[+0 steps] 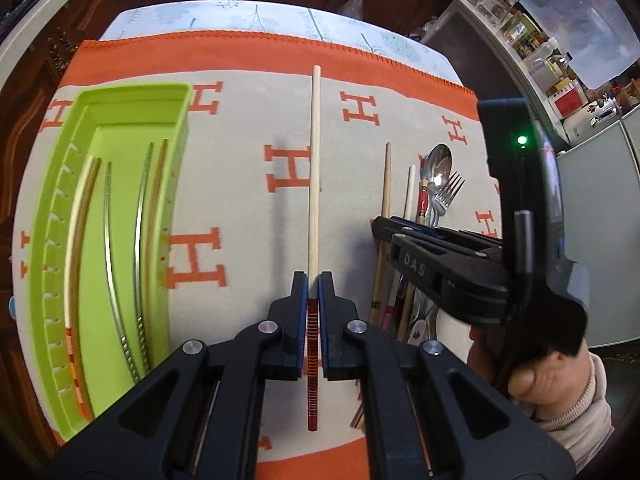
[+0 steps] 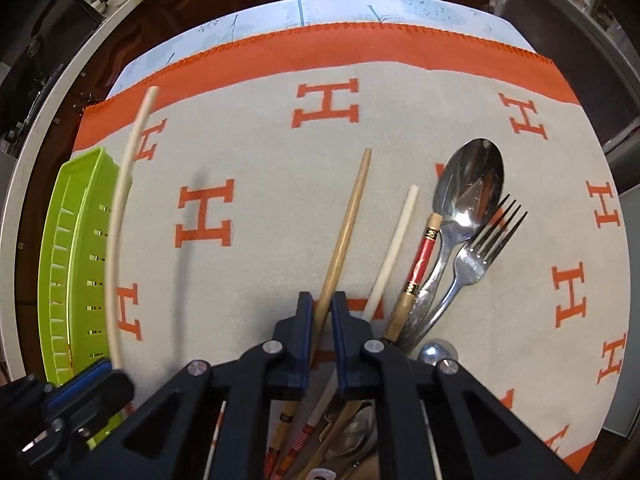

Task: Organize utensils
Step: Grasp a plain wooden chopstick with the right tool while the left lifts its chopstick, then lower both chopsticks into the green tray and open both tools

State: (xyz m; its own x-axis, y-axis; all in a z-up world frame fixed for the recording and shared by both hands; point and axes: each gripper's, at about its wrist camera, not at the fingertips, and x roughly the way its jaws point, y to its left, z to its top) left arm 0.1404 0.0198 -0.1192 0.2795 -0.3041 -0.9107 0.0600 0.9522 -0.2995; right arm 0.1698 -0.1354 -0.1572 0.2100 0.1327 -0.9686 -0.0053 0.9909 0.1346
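Left tongs (image 1: 313, 284) clamp chopstick (image 1: 315, 152); right tongs (image 2: 321, 308) seemingly empty.

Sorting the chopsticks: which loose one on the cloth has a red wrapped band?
The red-banded chopstick beside the spoon; the brown chopstick and white chopstick are plain along their visible length.

Both wrist views look down closely, sharing the orange-lettered cloth (image 1: 240, 208) and green tray (image 2: 76, 240).

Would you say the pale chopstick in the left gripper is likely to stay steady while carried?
Probably stiff: the chopstick projects unsupported without visible sag. Gripped near its red end by the left gripper, it may pivot. Round and slim, it would likely roll if dropped.
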